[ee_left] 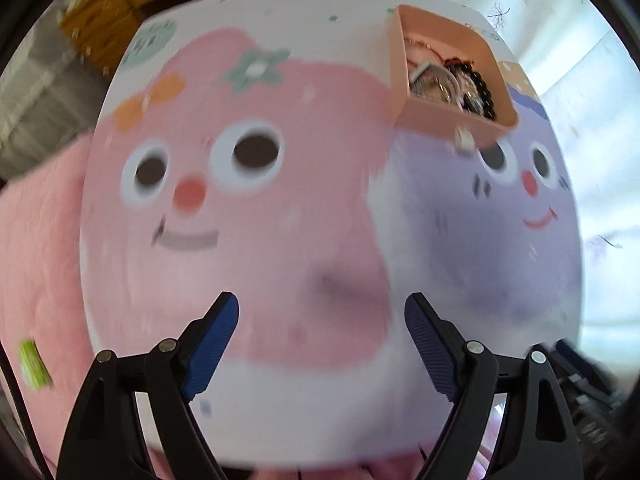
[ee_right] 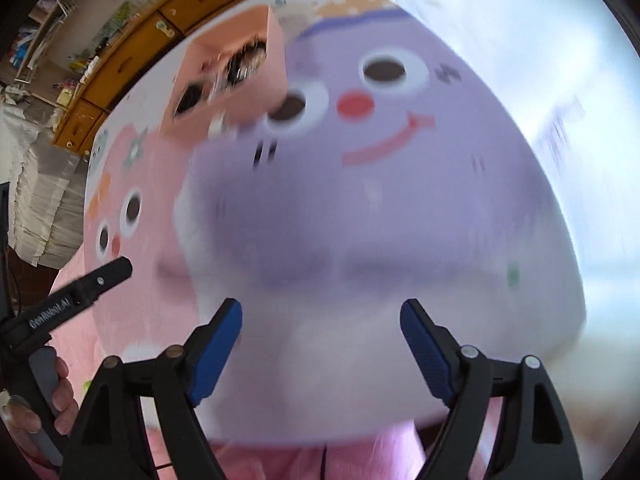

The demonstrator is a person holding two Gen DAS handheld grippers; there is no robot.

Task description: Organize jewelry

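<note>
A pink box [ee_left: 448,114] holding a tangle of jewelry [ee_left: 460,84], dark beads and silvery pieces, stands at the far right of a cartoon-printed table [ee_left: 280,400]. A small pale piece [ee_left: 464,138] lies against the box's near wall. My left gripper [ee_left: 322,340] hangs open over the pink cartoon face, nothing between its blue pads. In the right wrist view the same box [ee_right: 244,96] sits far left, blurred. My right gripper [ee_right: 322,340] is open and bare over the lilac face. The left gripper's black finger [ee_right: 108,274] reaches in at the left edge, held by a hand [ee_right: 60,396].
The table top [ee_right: 360,420] carries a pink face and a lilac face print. A pink quilt [ee_left: 36,264] lies left of the table, with a green packet [ee_left: 34,364] on it. Wooden drawers [ee_right: 132,52] stand behind. Bright floor shows to the right.
</note>
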